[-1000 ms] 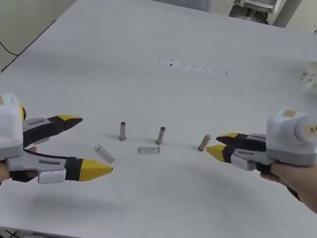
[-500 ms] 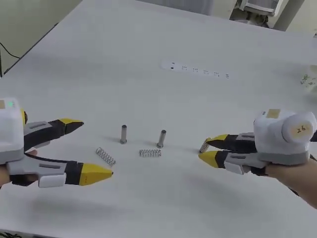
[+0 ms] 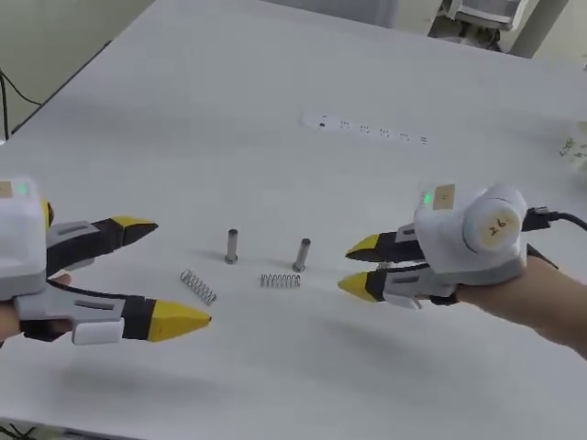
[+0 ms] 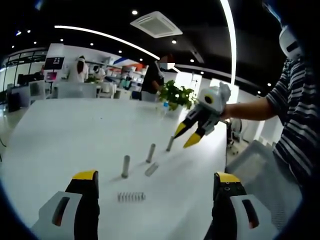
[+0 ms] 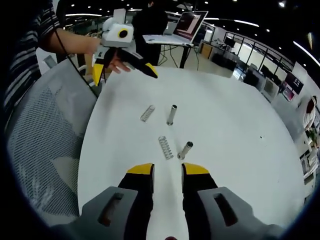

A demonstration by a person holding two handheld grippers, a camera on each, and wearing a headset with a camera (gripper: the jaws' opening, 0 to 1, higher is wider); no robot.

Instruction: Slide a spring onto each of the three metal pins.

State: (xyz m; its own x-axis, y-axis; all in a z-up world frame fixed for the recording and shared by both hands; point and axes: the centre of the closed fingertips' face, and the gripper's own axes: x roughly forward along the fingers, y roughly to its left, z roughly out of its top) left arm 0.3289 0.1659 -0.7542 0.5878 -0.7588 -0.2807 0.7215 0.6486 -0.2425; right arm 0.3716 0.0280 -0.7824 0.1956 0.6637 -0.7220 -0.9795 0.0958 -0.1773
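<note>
Two bare metal pins [image 3: 231, 246] [image 3: 303, 254] stand upright on the white table [image 3: 275, 165]. In front of them lie two loose springs [image 3: 197, 286] [image 3: 279, 280]. My left gripper [image 3: 160, 272] hovers at the left, open wide, with nothing between its jaws. From the right, my right gripper [image 3: 358, 266] is open by a narrow gap and points at the pins. It hides the third pin in the head view. That third pin [image 4: 170, 143] stands just by the right gripper [image 4: 186, 136] in the left gripper view. The right gripper view has the nearer pin [image 5: 185, 149] and spring [image 5: 165, 147] ahead of its empty jaws.
A flush power strip [image 3: 371, 129] is set into the table further back. The table's left edge [image 3: 64, 78] runs diagonally, with a dark cable beside it. A mesh chair [image 5: 45, 130] stands by the table and a laptop [image 5: 187, 25] sits on a far desk.
My right gripper has moved left toward the pins, rolled over, and now covers the third pin in the head view. The left gripper has stayed put.
</note>
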